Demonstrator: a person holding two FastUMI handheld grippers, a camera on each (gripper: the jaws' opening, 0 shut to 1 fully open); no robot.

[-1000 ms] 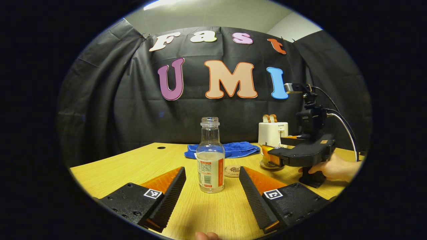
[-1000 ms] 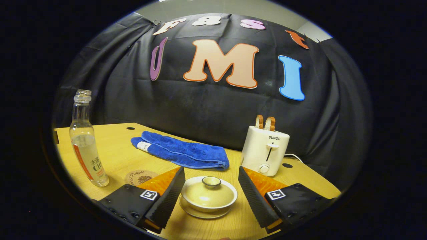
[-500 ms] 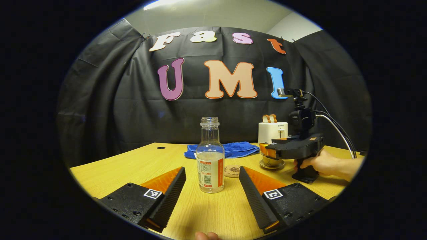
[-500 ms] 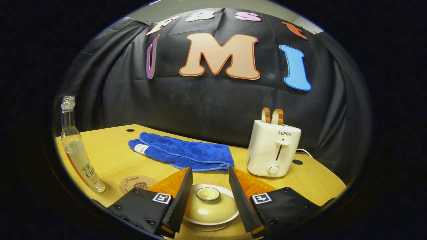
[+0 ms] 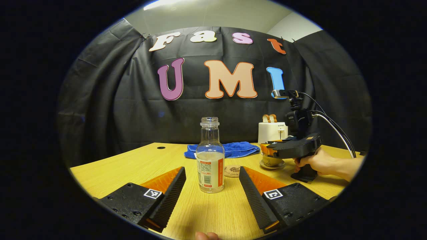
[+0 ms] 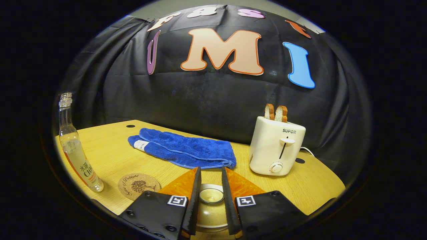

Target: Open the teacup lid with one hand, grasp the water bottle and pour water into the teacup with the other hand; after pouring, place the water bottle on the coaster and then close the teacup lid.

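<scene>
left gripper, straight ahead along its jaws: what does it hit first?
Likely the water bottle: it stands upright dead centre between the open left gripper jaws, just beyond their tips. Nothing lies in front of it on the table.

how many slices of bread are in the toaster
2. Both slices stand upright side by side in the slots of the white toaster, at the back right of the table, beyond the blue towel. None seems hidden.

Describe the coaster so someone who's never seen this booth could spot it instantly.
Start at the wooden table and find the folded blue towel lying near the black wall. In front of it, between the clear water bottle and the lidded teacup, lies the coaster. It is the one flat thing: a round cork disc printed with a dark tree.
</scene>
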